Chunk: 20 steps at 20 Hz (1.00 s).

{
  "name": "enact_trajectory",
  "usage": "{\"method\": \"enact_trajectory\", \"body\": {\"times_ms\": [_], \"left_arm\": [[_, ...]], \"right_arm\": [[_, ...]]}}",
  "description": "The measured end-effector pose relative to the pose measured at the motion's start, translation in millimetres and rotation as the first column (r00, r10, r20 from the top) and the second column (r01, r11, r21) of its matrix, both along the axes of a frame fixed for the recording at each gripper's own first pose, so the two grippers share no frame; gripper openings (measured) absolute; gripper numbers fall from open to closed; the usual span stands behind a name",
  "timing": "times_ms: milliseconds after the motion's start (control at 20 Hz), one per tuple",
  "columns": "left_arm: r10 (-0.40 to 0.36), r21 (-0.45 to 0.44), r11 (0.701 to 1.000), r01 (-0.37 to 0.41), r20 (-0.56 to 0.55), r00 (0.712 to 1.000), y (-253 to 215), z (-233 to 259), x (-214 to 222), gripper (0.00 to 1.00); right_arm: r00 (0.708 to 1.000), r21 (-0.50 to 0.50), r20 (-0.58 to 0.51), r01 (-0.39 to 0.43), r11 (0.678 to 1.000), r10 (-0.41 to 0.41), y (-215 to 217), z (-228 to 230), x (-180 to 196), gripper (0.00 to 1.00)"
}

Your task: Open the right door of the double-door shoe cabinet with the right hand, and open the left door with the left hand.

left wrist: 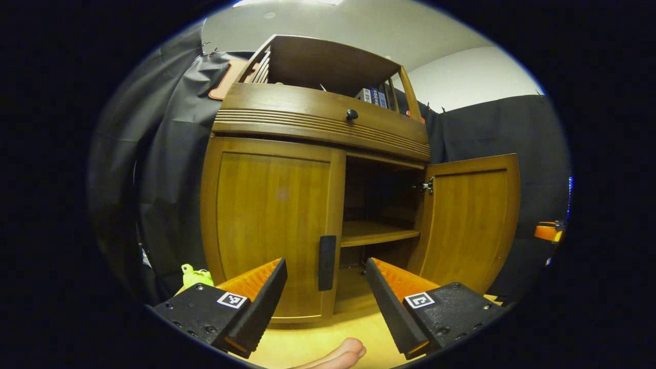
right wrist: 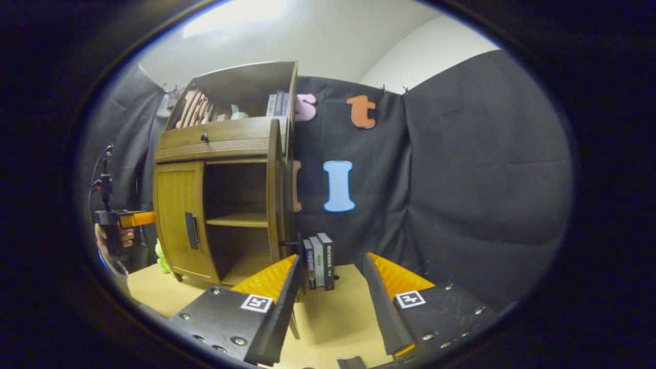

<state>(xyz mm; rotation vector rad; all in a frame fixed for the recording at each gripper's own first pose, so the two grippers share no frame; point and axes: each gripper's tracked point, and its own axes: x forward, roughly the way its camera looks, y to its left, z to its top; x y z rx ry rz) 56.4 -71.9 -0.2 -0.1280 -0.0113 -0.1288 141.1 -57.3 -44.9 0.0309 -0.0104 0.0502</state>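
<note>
The cabinet (left wrist: 318,154) stands on the tabletop (left wrist: 328,338) against the booth's black cloth wall. In the left gripper view its right door (left wrist: 469,220) is swung wide open, showing a shelf (left wrist: 376,233) inside. The left door (left wrist: 271,225) is shut, its dark handle (left wrist: 327,262) at the inner edge. The left tool (left wrist: 325,279) is open and holds nothing; it faces that handle, which shows in the gap between the fingers, and I cannot tell how near it is. A drawer with a small knob (left wrist: 351,114) runs above the doors. A green toy (left wrist: 196,277) lies by the cabinet's left foot.

In the right gripper view the right tool (right wrist: 330,277) is open and empty, pointed at the cloth wall beside the cabinet (right wrist: 225,179). The open right door (right wrist: 283,205) is seen edge-on, and a few books (right wrist: 319,261) stand upright just beyond it on the tabletop. Far left, a hand (right wrist: 110,238) holds the left tool before the closed left door (right wrist: 177,220).
</note>
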Motion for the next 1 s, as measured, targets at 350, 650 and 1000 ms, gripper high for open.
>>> {"method": "enact_trajectory", "body": {"times_ms": [350,650,1000], "left_arm": [[0.047,-0.028,0.999,-0.044,0.111,0.993,-21.9,29.5,30.1,0.92],[0.138,0.087,0.985,-0.151,0.141,0.980,-25.2,19.4,74.0,0.92],[0.209,0.121,0.970,-0.211,0.032,0.977,-11.3,-27.8,118.2,0.94]], "right_arm": [[0.992,0.071,0.037,0.114,0.991,-0.117,-2.6,27.4,-82.3,0.98],[0.988,0.105,0.136,0.058,0.993,-0.072,37.2,39.2,-122.6,0.94],[0.992,0.088,0.126,0.008,0.996,-0.019,55.6,27.7,-127.3,0.99]]}}
